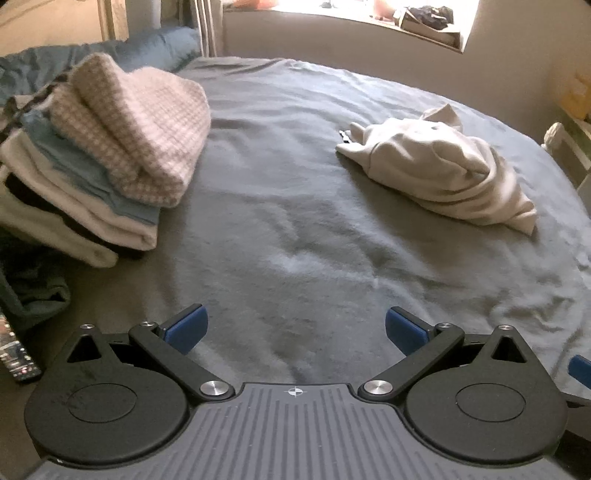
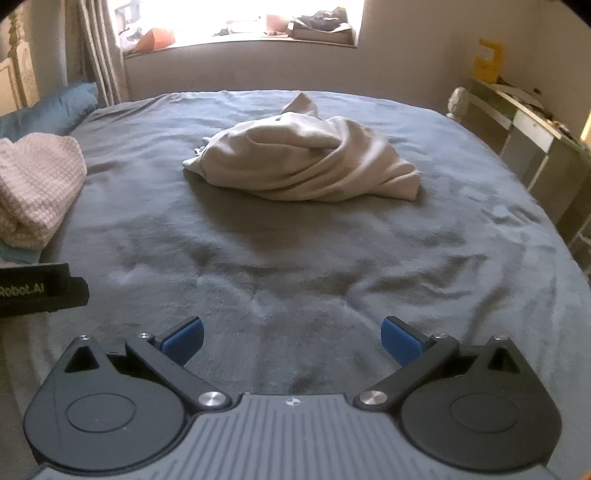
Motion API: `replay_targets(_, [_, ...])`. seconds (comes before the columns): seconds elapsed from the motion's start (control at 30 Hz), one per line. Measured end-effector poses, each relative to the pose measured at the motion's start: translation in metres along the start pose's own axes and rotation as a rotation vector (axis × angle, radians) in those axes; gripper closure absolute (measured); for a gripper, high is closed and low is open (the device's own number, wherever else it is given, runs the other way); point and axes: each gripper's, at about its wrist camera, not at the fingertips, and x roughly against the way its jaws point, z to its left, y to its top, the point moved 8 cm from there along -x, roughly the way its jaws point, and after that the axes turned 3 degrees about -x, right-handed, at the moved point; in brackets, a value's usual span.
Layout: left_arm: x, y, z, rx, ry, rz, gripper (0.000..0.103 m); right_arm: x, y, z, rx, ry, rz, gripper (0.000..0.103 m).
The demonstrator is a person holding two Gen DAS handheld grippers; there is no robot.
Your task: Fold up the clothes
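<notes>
Plainly, both the left gripper (image 1: 293, 326) and right gripper (image 2: 291, 338) hang spread wide and empty over the bed's (image 1: 295, 229) plush grey cover. A crumpled cream garment (image 2: 301, 162), perhaps a sweatshirt, lies mid-bed in twisted folds. Folded stack (image 1: 92, 158), topped by waffle-knit, sits at the left edge, partly cut off.

A wide bed under a grey blanket (image 2: 295, 266) fills the view. Beyond it, a bright window (image 2: 240, 14) throws daylight over a cluttered sill (image 2: 317, 31). Curtains (image 2: 99, 55) hang at far left; a pale desk (image 2: 532, 125) stands right.
</notes>
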Motion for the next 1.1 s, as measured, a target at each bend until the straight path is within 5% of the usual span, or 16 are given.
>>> replay_targets(0.17, [0.033, -0.002, 0.003, -0.049, 0.012, -0.096, 0.0, 0.021, -0.004, -0.005, -0.053, 0.014, -0.033, 0.0])
replay_targets(0.53, [0.057, 0.005, -0.008, -0.154, 0.081, -0.136, 0.0, 0.065, 0.006, -0.02, -0.097, -0.047, -0.029, 0.0])
replay_targets(0.83, [0.049, 0.009, -0.013, -0.125, -0.025, -0.146, 0.0, 0.077, 0.021, -0.03, -0.085, -0.134, -0.021, 0.0])
replay_targets(1.1, [0.043, 0.013, -0.02, -0.123, -0.037, -0.156, 0.0, 0.069, 0.027, -0.037, -0.106, -0.151, -0.015, 0.0])
